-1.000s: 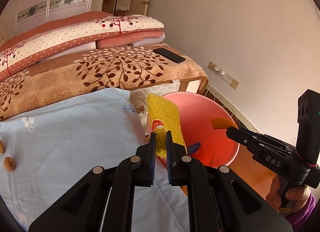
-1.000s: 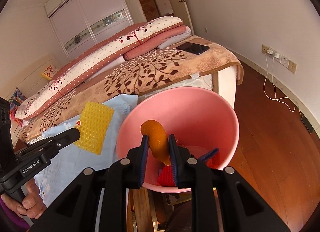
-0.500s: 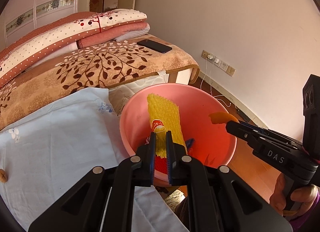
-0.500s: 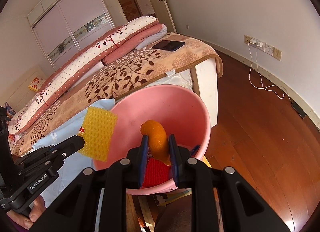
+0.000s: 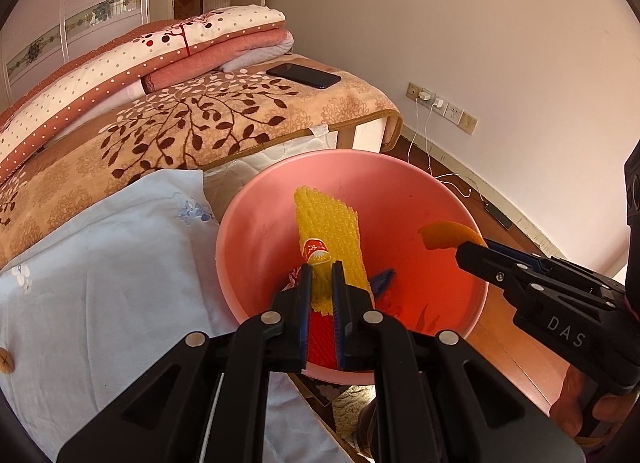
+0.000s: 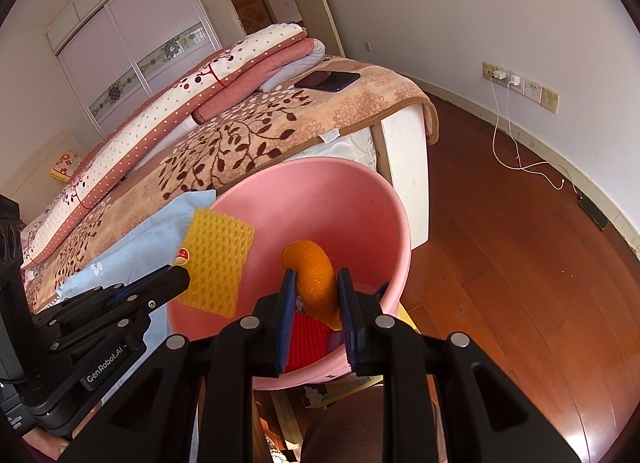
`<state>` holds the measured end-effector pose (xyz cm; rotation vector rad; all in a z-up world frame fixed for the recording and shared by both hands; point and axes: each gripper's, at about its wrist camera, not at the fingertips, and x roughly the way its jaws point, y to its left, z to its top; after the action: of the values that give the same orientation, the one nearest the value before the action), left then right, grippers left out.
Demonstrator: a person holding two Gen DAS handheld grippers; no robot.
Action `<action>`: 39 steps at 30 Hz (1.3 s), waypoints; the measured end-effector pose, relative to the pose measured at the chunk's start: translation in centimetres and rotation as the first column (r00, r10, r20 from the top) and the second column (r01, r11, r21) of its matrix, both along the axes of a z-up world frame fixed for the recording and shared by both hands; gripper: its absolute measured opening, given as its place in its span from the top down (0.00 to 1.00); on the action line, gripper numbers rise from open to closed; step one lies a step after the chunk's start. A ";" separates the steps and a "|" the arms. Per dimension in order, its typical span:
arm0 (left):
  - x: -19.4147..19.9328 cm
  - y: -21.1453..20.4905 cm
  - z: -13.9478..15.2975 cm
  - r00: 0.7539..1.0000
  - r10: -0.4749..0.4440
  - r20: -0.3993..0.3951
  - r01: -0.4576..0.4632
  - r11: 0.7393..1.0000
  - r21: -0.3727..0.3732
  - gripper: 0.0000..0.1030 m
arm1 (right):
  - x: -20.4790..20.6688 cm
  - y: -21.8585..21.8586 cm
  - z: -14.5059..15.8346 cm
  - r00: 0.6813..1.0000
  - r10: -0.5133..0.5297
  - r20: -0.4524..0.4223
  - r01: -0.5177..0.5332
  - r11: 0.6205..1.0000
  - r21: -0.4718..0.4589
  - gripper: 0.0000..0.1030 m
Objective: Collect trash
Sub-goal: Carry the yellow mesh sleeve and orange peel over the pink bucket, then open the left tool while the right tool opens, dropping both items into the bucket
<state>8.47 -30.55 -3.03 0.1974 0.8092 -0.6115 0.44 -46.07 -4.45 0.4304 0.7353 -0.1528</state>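
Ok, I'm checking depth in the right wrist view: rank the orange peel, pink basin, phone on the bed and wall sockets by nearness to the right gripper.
1. orange peel, between the right gripper's fingers.
2. pink basin, just beyond.
3. phone, on the bed behind.
4. wall sockets, far right; not clearly farther than the phone.

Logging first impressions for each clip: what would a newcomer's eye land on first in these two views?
The big pink basin beside the bed fills the middle of both views, with red and blue scraps at its bottom. Over it, the left gripper pinches a yellow foam net and the right gripper clamps an orange peel. Behind, a dark phone lies on the leaf-patterned blanket.
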 end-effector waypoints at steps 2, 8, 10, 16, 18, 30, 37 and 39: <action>0.1 -0.2 -0.2 1.000 0.000 -0.002 0.000 1.000 0.007 0.91 | 0.1 -0.1 -0.1 1.000 -0.001 -0.002 0.001 1.000 0.002 0.80; 0.3 -0.5 -0.7 1.000 0.003 -0.006 -0.002 1.000 0.028 0.91 | 0.3 -0.2 -0.5 1.000 -0.003 -0.009 0.003 1.000 0.007 0.80; 0.4 -0.6 -0.9 1.000 0.005 -0.011 -0.005 0.999 0.036 0.91 | 0.3 -0.2 -0.5 1.000 -0.003 -0.009 0.003 1.000 0.007 0.80; 0.7 -0.8 -1.5 0.999 0.006 -0.041 -0.004 0.998 0.058 0.90 | 0.4 -0.2 -0.7 1.000 0.000 -0.011 0.000 1.000 0.006 0.80; 0.7 -0.9 -1.5 0.999 0.004 -0.041 -0.002 0.998 0.062 0.85 | 0.4 -0.2 -0.7 1.000 -0.001 -0.012 0.001 1.000 0.007 0.80; 0.2 -1.3 -1.5 1.000 -0.007 -0.015 0.008 0.997 0.079 0.77 | 0.5 -0.3 -1.2 1.000 0.000 -0.017 0.000 1.000 0.009 0.80; 0.1 -1.3 -1.6 1.000 -0.007 -0.015 0.008 0.997 0.080 0.77 | 0.5 -0.3 -1.1 1.000 -0.001 -0.017 0.001 1.000 0.008 0.80; 0.1 -1.3 -1.6 1.000 -0.007 -0.014 0.008 0.996 0.084 0.77 | 0.5 -0.3 -1.1 1.000 -0.003 -0.016 0.003 1.000 0.008 0.79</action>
<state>8.53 -31.82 -4.63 0.2730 0.8487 -0.5867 0.92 -46.39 -5.59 0.4381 0.7514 -0.1566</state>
